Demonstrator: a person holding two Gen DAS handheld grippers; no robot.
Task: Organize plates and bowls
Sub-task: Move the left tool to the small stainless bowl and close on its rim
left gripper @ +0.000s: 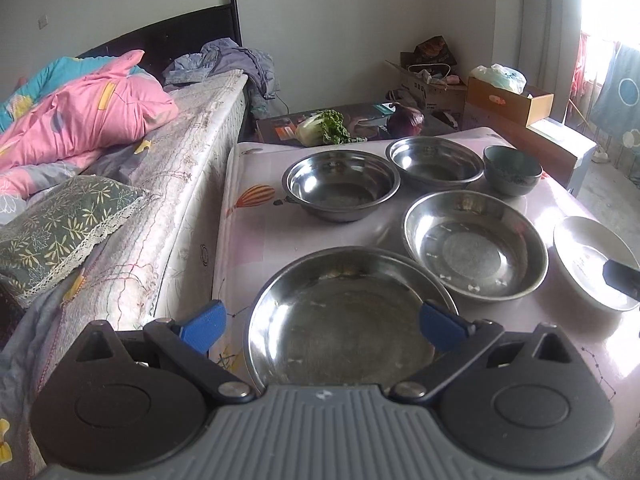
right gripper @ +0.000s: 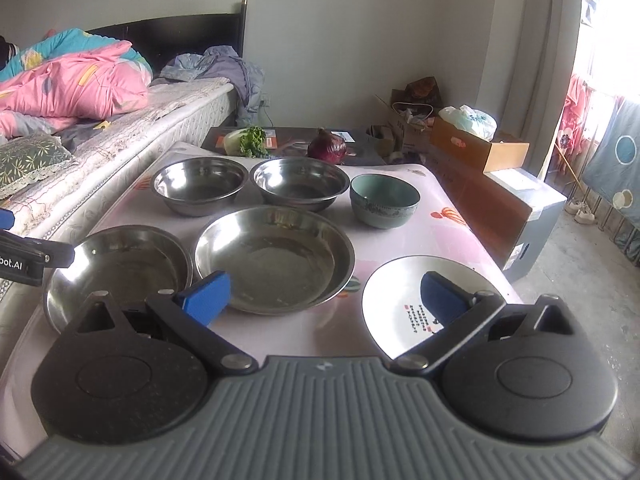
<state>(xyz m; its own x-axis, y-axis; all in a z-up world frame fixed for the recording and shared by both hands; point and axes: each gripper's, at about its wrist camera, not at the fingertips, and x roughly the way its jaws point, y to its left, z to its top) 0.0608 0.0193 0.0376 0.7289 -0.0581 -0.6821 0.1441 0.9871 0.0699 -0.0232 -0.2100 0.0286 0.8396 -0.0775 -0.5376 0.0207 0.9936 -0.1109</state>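
Observation:
On the pink table stand two steel bowls at the back, a teal ceramic bowl, two shallow steel plates and a white plate. My left gripper is open and empty, hovering over the near steel plate. My right gripper is open and empty above the table's front edge, its right finger over the white plate. The second steel plate, the two bowls, the teal bowl and the white plate also show in the left wrist view.
A bed with a pink quilt runs along the table's left side. Behind the table lie a cabbage and a red onion on a dark box. Cardboard boxes stand at the right, beside bare floor.

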